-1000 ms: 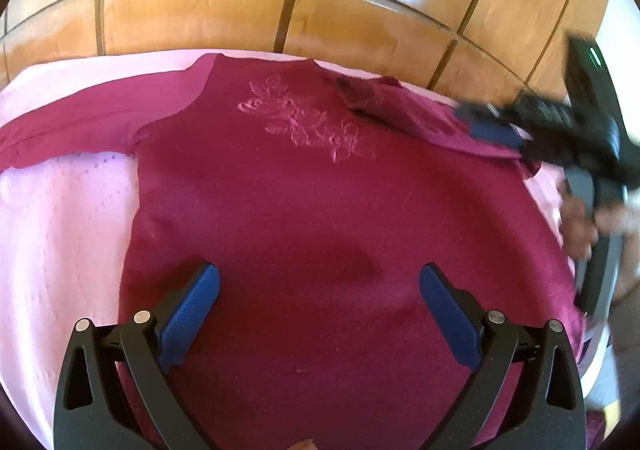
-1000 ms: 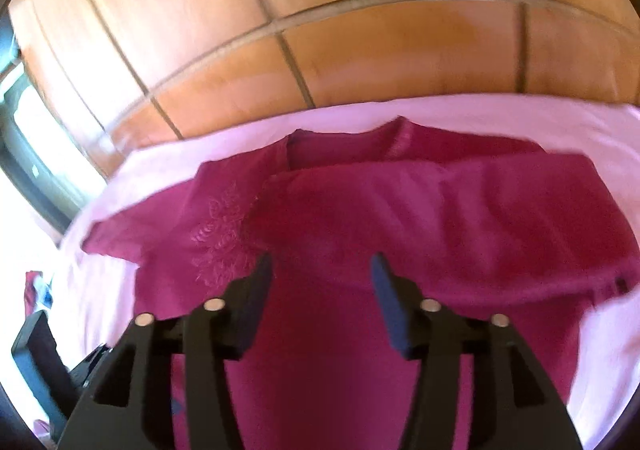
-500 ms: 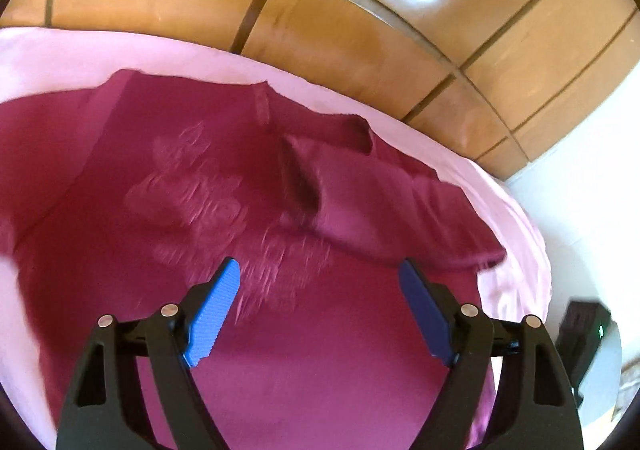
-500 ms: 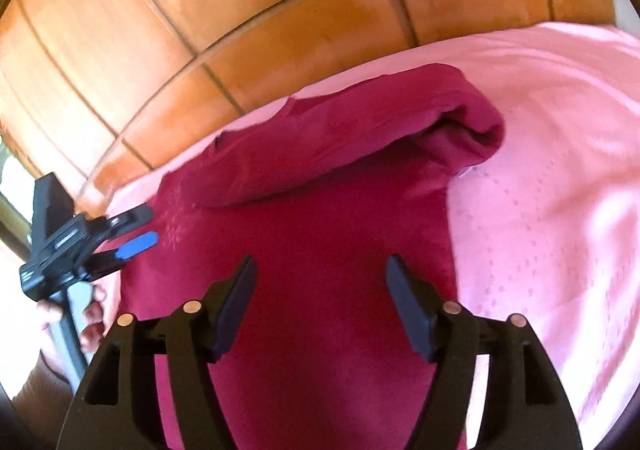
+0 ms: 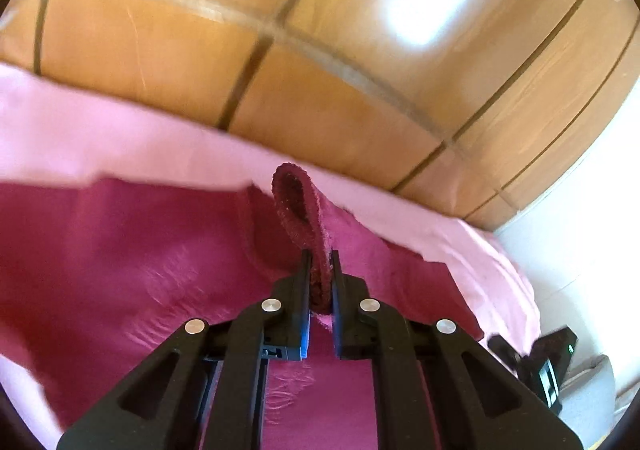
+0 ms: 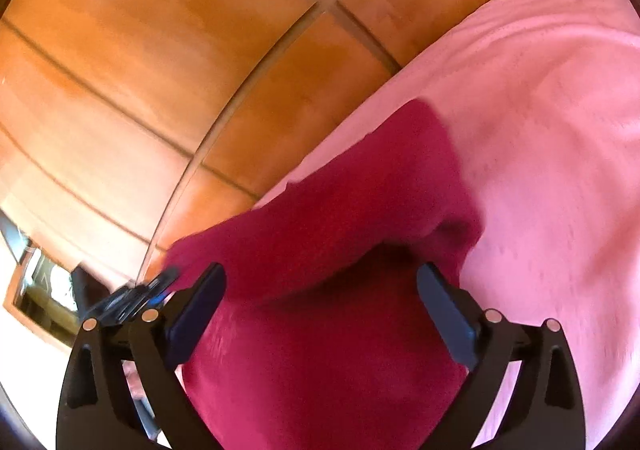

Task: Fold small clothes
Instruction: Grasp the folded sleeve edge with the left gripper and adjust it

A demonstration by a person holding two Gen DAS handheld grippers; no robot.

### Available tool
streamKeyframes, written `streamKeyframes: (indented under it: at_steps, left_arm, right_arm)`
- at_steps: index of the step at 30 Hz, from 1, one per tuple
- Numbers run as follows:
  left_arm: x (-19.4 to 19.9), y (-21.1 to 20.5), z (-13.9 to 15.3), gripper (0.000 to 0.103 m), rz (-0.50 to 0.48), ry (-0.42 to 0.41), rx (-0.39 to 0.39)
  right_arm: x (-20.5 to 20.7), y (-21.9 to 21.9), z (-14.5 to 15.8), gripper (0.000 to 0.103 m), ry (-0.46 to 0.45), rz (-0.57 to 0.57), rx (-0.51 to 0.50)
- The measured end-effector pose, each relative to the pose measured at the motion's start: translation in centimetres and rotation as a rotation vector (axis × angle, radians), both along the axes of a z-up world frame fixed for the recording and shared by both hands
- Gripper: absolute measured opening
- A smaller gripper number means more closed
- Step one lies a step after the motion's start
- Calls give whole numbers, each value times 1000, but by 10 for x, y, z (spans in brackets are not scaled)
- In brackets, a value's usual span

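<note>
We found the left hand-held gripper point(image 5: 320, 278) pressed together on a loop of the maroon sweater's cuff point(image 5: 298, 206), which stood up from between the fingers at the centre of the left wrist view. The maroon sweater point(image 5: 132, 250) itself lay spread across the pink bedspread point(image 5: 100, 146), filling the lower left and middle of that frame, with faint raised embroidery visible near the bottom centre. Behind the bedspread, the orange-brown wooden panels point(image 5: 320, 50) took up the whole upper half, with two bright patches of glare on them. In the lower right corner of the left wrist view we could see the other black device, blurred. In the right wrist view, the right hand-held gripper point(image 6: 320, 310) was spread wide, its fingers apart over the sweater point(image 6: 320, 350) and pinching nothing. A folded-over sleeve point(image 6: 360, 190) of the sweater ran diagonally from the lower left toward the centre of that frame, lying on the body of the garment. The pink bedspread point(image 6: 540, 130) filled the right side, and the wooden panels point(image 6: 160, 70) the upper left.
</note>
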State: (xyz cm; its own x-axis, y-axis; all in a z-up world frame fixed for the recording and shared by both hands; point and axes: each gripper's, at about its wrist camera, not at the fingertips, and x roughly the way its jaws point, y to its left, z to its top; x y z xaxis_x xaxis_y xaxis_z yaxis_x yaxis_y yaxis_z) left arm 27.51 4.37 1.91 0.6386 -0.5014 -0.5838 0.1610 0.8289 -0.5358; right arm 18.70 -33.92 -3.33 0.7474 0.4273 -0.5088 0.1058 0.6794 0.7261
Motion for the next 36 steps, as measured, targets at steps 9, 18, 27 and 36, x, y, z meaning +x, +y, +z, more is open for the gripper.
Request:
streamKeyframes:
  at_steps: [9, 18, 27, 36]
  left_arm:
    - [-5, 28, -62, 7, 78, 139, 237]
    - [-34, 28, -57, 7, 57, 59, 272]
    - [-28, 33, -56, 7, 84, 55, 248]
    - [-36, 34, -78, 8, 111, 81, 242]
  right_arm:
    - [-1, 9, -11, 96, 55, 18, -61]
    - [-31, 51, 52, 95, -28, 162, -340]
    - [54, 72, 4, 87, 186, 101, -594]
    - [40, 94, -12, 91, 140, 89, -773]
